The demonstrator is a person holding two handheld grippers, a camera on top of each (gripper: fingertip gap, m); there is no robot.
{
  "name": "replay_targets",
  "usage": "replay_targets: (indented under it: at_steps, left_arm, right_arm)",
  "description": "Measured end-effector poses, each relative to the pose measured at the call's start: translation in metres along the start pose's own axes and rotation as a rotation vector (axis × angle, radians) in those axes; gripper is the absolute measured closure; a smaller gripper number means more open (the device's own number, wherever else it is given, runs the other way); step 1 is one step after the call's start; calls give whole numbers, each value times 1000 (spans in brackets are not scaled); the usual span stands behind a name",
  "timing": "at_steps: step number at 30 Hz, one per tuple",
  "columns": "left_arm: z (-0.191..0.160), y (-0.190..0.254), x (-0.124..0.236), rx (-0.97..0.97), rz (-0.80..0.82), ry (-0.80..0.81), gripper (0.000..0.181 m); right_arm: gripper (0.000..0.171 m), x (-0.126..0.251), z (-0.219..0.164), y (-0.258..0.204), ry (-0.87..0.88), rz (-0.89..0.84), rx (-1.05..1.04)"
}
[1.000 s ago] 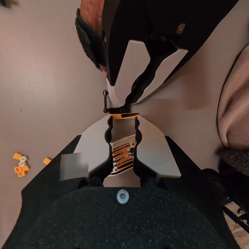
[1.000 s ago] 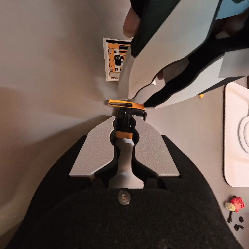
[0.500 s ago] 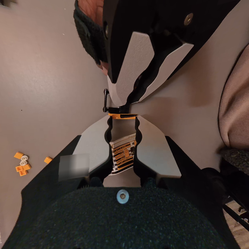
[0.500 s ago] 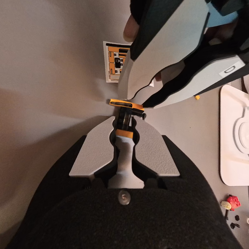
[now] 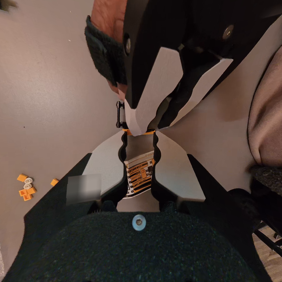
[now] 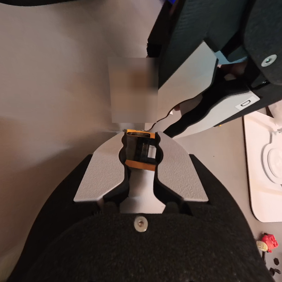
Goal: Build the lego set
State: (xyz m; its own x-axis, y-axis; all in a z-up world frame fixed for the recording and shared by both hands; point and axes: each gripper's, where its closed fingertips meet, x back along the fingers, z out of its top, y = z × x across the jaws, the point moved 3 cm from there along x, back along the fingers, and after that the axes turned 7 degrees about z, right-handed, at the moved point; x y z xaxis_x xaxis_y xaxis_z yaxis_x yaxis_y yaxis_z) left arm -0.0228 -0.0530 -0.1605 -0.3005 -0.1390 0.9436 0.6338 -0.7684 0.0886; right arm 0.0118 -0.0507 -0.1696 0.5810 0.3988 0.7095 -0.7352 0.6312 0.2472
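The small orange-and-black lego assembly (image 6: 141, 150) sits between the fingers of the right gripper (image 6: 141, 137), which are closed part way onto it; its orange plate (image 5: 148, 132) lies across the fingertips, long axis running from one finger to the other. In the left wrist view the left gripper (image 5: 139, 134) meets that plate head-on, its 2 fingers set moderately apart with their tips at the plate's ends; whether they press on it cannot be told. The right gripper (image 5: 152, 128) comes down from above, tilted, with a hand (image 5: 109, 22) behind it. Judgement: the 2 grippers oppose each other tip to tip, so any hand-over or press runs along that line. The sticker sheet (image 5: 139, 175) lies on the grey table (image 5: 45, 91) beneath the left fingers. Loose orange and white pieces (image 5: 26, 187) lie well apart to the left.
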Motion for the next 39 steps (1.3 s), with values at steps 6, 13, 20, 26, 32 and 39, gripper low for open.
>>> replay_targets:
  at_steps: [6, 13, 20, 26, 32, 39]
  left_arm:
    - [0, 0, 0, -8, -2, 2, 150]
    - [0, 1, 0, -12, -3, 3, 150]
    - [0, 1, 1, -23, -2, 0, 149]
    - [0, 1, 2, -64, 36, -5, 148]
    - [-1, 1, -2, -183, 143, -10, 146]
    - [0, -7, 2, -229, 248, 36, 131]
  right_arm:
    - [135, -5, -1, -3, -31, -10, 28]
    - [132, -9, -4, -4, -101, -34, 51]
    - [132, -10, -3, -7, -112, -31, 55]
    - [131, -10, -3, -7, -99, -26, 38]
    - [131, -10, -3, -8, -84, -24, 28]
    - [135, -10, -2, -9, -78, -27, 29]
